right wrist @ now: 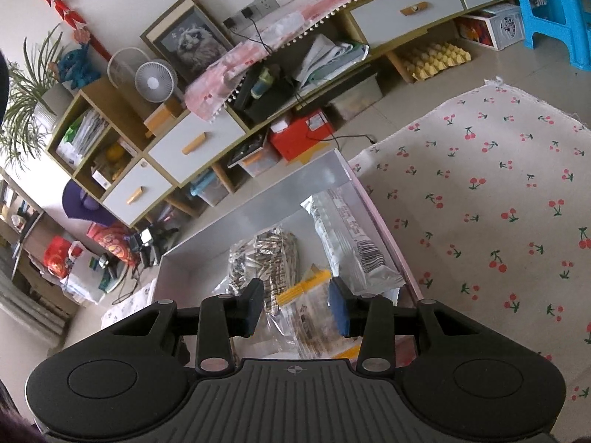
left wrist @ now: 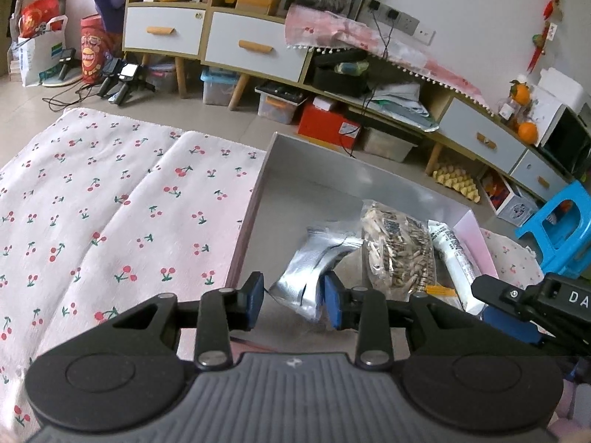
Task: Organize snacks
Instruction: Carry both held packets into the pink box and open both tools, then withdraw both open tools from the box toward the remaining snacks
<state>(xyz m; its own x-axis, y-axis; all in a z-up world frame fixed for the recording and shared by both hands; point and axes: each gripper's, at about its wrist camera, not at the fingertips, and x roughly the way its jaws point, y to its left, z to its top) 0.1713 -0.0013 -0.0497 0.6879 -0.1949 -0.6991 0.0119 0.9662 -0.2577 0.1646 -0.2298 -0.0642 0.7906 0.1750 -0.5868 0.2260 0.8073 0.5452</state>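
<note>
An open grey box with a pink rim (left wrist: 332, 170) (right wrist: 258, 206) sits on the cherry-print cloth. Inside lie a clear bag of striped seeds (left wrist: 399, 251) (right wrist: 266, 254) and a long white packet (left wrist: 454, 254) (right wrist: 347, 236). My left gripper (left wrist: 294, 302) hangs over the box's near left part, shut on the lower end of a crumpled silver foil packet (left wrist: 314, 265). My right gripper (right wrist: 296, 308) is over the box's near end, shut on a clear zip bag with a yellow strip (right wrist: 303, 289) (left wrist: 439, 290). One of its fingers (left wrist: 495, 289) shows at the right of the left wrist view.
The cherry-print cloth (left wrist: 110, 203) (right wrist: 498, 203) spreads on both sides of the box. Behind it stands a long low cabinet with white drawers (left wrist: 255, 50) (right wrist: 192, 144), with storage bins and a red box (left wrist: 327, 125) beneath. A blue plastic stool (left wrist: 561, 229) stands at the right.
</note>
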